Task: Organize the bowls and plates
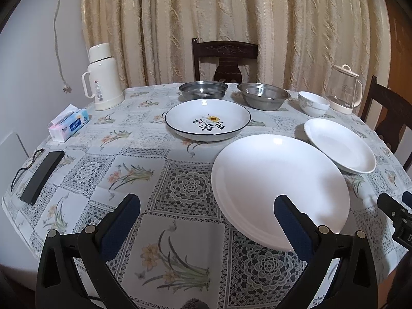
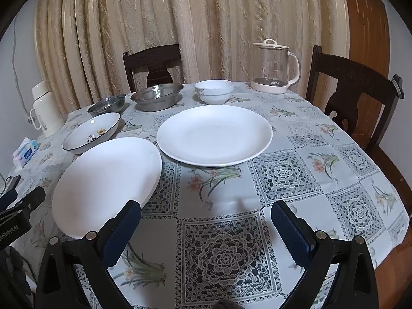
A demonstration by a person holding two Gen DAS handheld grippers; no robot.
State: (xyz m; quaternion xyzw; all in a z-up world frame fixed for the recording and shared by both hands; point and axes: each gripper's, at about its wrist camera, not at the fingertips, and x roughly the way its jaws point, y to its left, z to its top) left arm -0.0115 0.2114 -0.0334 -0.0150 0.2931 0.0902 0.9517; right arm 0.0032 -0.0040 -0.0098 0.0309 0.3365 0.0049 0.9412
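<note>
Plates [image 1: 279, 188] and bowls [image 1: 262, 99] lie singly, unstacked, bowls along worktop [image 1: 180, 185] far edge. Left tool [image 1: 207, 216] and right tool [image 2: 206, 217] both released, hovering near edge, probably pre-grasp.

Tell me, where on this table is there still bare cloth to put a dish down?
The near left is bare, between the black case and the big white plate. So is the near right corner, beyond the second white plate. The far edge is crowded: two steel bowls, a small china bowl, the kettle.
</note>
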